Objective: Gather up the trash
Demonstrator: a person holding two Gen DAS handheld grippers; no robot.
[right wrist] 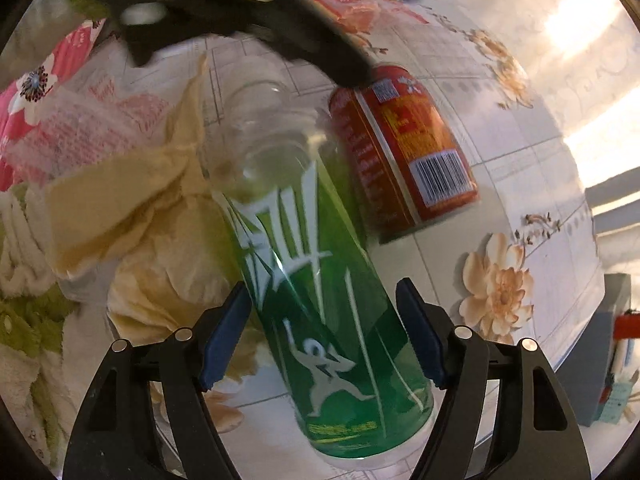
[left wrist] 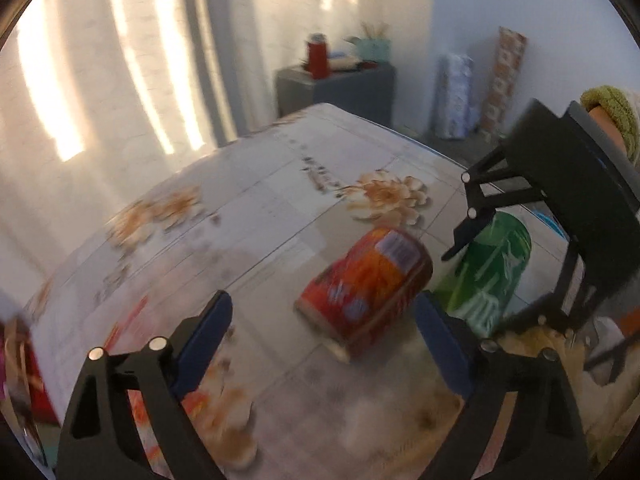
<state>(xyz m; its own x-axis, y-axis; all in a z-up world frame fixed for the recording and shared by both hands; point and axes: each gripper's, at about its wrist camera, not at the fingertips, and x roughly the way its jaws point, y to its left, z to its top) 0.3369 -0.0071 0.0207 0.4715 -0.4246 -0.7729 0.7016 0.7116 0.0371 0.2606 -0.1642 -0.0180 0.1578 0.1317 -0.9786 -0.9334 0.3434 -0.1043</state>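
A red-orange can (left wrist: 366, 286) lies on its side on the floral tablecloth (left wrist: 248, 208); it also shows in the right wrist view (right wrist: 404, 148). My left gripper (left wrist: 324, 312) is open, its blue pads to either side of the can's near end, not touching. A green bottle (right wrist: 320, 292) lies between my right gripper's (right wrist: 322, 332) open jaws, with a gap at the right pad. The bottle (left wrist: 492, 276) and the right gripper show at the right of the left wrist view. A crumpled yellowish paper (right wrist: 132, 208) lies left of the bottle.
A pink floral wrapper (right wrist: 60, 80) and a green-and-white fuzzy cloth (right wrist: 24, 320) lie at the table's left. A grey cabinet (left wrist: 336, 88) with a red flask (left wrist: 318, 56) stands beyond the table. Patterned rolls (left wrist: 454, 96) lean on the wall.
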